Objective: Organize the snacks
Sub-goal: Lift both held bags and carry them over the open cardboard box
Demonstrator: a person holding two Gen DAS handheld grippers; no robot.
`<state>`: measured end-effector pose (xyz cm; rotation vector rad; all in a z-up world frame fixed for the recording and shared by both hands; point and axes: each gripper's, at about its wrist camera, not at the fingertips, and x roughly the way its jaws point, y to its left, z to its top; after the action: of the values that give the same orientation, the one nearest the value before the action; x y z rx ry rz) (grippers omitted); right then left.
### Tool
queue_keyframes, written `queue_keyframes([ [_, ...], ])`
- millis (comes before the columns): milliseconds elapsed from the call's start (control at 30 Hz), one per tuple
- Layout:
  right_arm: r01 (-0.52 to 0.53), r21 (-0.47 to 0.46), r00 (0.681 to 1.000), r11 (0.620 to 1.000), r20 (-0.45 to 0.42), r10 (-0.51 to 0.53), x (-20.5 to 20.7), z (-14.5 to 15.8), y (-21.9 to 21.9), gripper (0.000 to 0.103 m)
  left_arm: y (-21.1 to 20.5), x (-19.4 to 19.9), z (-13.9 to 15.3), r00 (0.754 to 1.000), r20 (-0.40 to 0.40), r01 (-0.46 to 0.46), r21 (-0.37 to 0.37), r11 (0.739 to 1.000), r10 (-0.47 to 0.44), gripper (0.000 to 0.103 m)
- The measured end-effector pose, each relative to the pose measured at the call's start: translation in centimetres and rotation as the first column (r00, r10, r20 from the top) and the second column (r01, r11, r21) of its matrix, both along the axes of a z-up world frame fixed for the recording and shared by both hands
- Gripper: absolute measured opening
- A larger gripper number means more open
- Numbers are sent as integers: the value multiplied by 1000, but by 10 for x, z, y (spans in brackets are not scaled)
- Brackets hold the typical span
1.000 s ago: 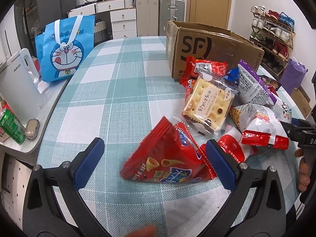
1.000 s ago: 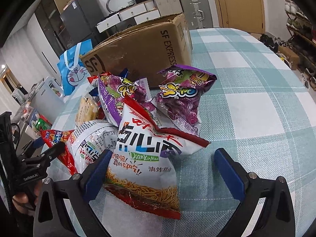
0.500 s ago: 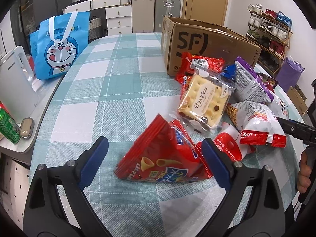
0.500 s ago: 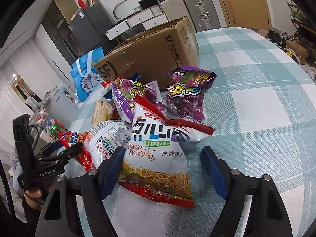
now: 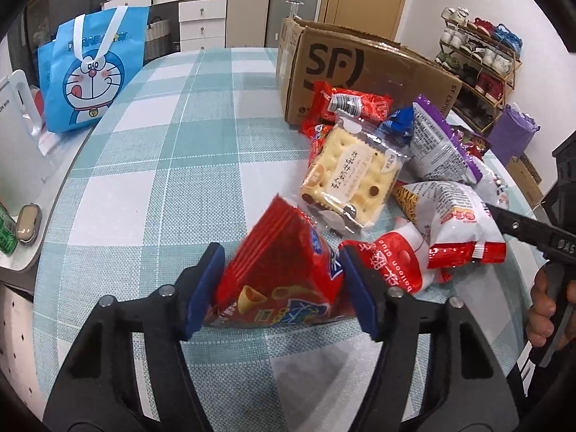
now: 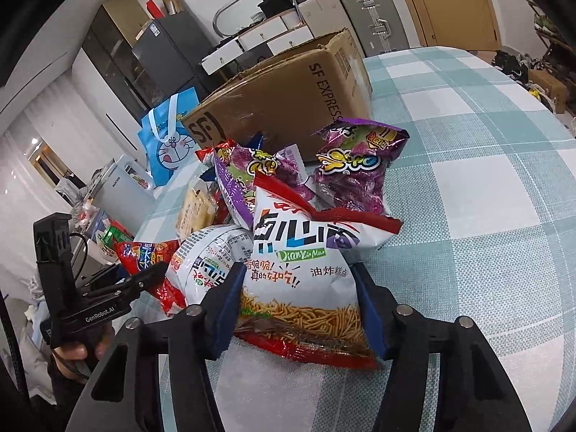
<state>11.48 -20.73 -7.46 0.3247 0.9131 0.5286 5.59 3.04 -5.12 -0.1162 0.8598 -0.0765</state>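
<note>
In the left wrist view my left gripper [image 5: 280,270] is closing its jaws on a red triangular snack bag [image 5: 284,273]; both blue pads touch its sides. In the right wrist view my right gripper [image 6: 298,280] is closing its jaws on a white noodle snack bag [image 6: 302,270] with a red top edge, and its pads press on the bag's lower sides. Both bags rest on the checked tablecloth [image 5: 172,165]. A cracker pack [image 5: 352,176] and another white and red bag [image 5: 457,223] lie between the two grippers. An open SF cardboard box [image 5: 360,64] stands behind the pile.
Purple snack bags [image 6: 356,169] and small red packs [image 5: 356,104] lie heaped in front of the box. A blue cartoon bag [image 5: 90,75] stands off the table's left edge, near a white appliance [image 5: 14,136] and a green can [image 5: 5,241]. Each gripper is held by a hand [image 5: 543,309].
Both grippers' jaws have come in from wide open onto their bags. The left view has tipped slightly toward the red bag. The snack pile has not shifted.
</note>
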Motion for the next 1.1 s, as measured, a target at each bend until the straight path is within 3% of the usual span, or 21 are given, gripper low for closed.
queue_keyframes([
  [167, 18, 11, 1000, 1000, 9, -18, -2, 0, -4, 52, 2, -7, 6, 999, 38, -7, -17, 1000, 7, 49],
  [333, 33, 11, 998, 999, 51, -34, -7, 7, -7, 49, 2, -11, 10, 998, 56, -4, -18, 1000, 5, 47],
  [1100, 53, 20, 981, 998, 186, -56, -20, 40, -18, 48, 4, -39, 56, 977, 212, -19, -15, 1000, 22, 45],
])
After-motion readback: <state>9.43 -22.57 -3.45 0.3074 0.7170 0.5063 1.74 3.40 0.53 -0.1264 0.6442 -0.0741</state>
